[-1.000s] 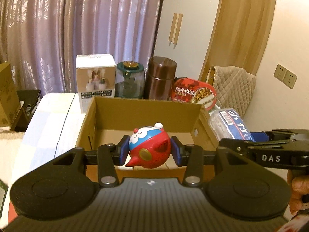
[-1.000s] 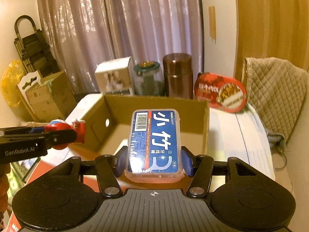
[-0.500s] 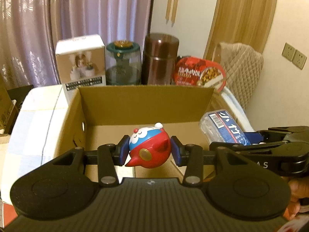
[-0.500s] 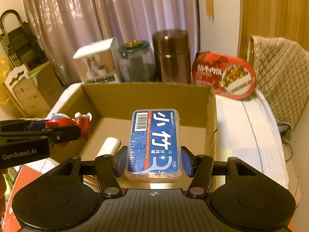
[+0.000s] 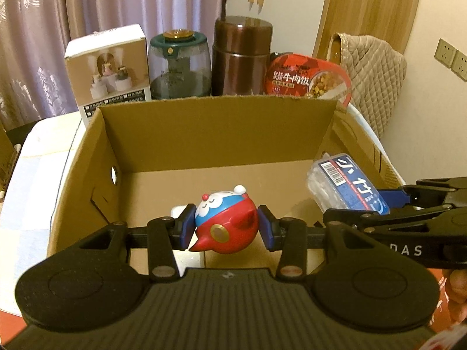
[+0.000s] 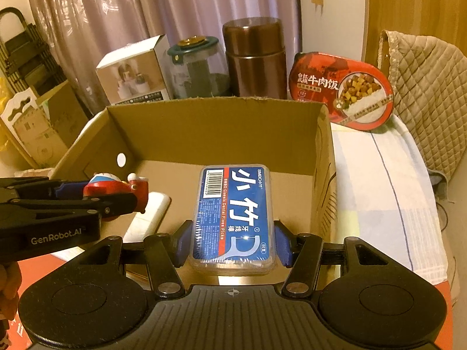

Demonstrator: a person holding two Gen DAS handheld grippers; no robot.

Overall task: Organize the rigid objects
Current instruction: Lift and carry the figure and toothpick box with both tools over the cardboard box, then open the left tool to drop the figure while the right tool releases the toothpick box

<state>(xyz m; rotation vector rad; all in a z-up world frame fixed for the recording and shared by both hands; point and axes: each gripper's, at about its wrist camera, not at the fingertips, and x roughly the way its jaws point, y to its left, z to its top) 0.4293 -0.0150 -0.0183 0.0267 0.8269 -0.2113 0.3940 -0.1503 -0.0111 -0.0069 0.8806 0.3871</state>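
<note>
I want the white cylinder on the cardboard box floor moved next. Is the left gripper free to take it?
Probably not yet: the left gripper is shut on the red and blue cat toy, hanging right over the white cylinder.

Toy [image 5: 226,223], floss box [image 6: 232,215] — above carton [image 5: 216,119]

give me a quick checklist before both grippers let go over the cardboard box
1. Left gripper shut on the toy figure: ok, both pads press its sides.
2. Right gripper shut on the dental floss pick box: ok, clamped at its near end.
3. Both items over the open cardboard box: ok, they sit inside its walls in both views.
4. Floor below the toy free: not ok, a white object lies there.
5. Floor below the floss pick box free: ok, bare cardboard shows.
6. Height above the floor: cannot tell.
</note>
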